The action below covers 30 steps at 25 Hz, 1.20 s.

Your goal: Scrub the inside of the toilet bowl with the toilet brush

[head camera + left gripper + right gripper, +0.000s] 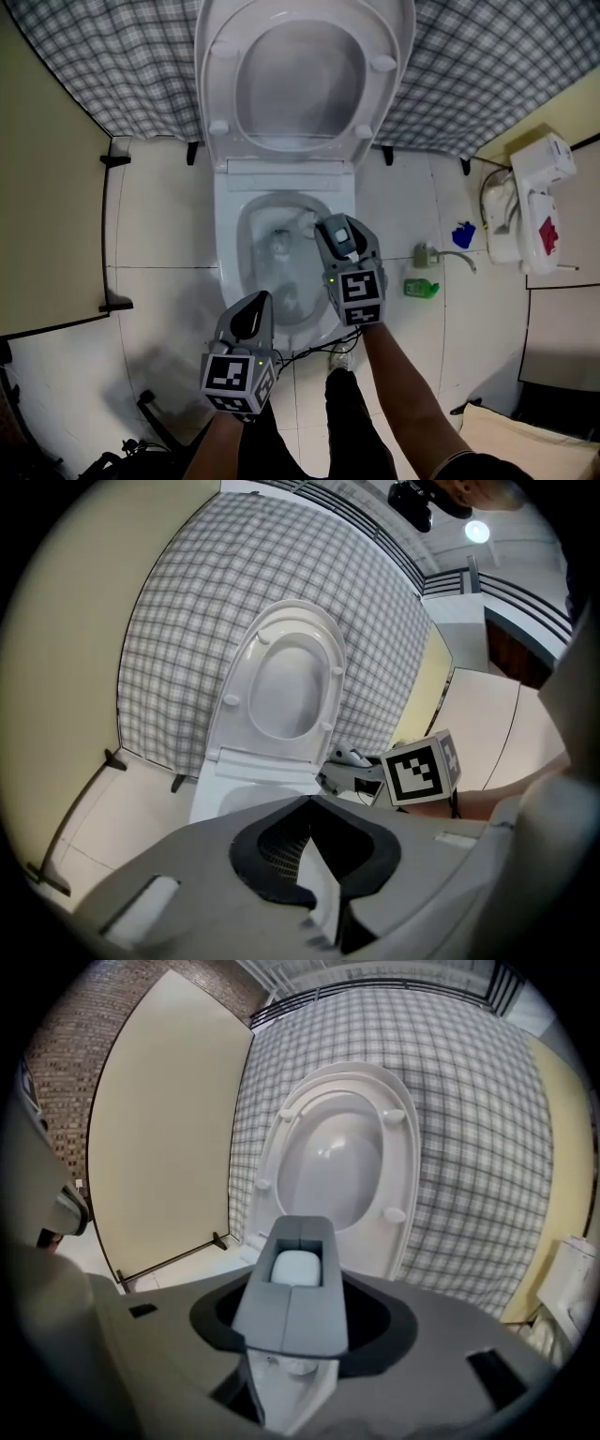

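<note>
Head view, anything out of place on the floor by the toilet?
A green bottle sits on the floor right of the toilet, seemingly tipped on its side; a blue item lies loose nearby.

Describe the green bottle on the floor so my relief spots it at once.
Find the white toilet with its lid up. On the tiles right of its bowl in the head view sits a small green bottle. It is the only bright green thing; the blue item lies farther right.
</note>
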Each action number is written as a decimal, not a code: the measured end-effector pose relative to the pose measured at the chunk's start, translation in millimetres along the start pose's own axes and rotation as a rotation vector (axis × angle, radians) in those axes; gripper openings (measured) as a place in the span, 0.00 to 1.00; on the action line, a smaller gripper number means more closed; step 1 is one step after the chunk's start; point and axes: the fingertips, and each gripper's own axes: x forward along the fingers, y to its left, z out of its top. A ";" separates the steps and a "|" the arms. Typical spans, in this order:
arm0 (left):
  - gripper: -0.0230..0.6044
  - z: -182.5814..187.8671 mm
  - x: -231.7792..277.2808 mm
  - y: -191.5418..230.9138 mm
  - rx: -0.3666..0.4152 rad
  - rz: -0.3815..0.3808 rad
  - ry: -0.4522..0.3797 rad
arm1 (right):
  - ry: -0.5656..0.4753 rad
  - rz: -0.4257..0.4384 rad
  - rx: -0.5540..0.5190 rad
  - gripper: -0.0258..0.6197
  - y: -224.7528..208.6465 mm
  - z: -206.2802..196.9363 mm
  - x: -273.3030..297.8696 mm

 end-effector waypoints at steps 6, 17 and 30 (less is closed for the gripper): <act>0.05 -0.9 1.6 -19.6 -0.004 -0.023 0.002 | 0.077 -0.024 0.046 0.39 -7.5 -19.7 -36.6; 0.05 0.9 -12.0 -40.9 0.005 -0.028 -0.006 | 0.262 0.020 0.057 0.38 24.6 -54.3 -104.2; 0.05 -14.0 -26.0 -41.6 0.005 -0.022 0.022 | 0.362 0.089 0.074 0.37 68.1 -77.2 -159.2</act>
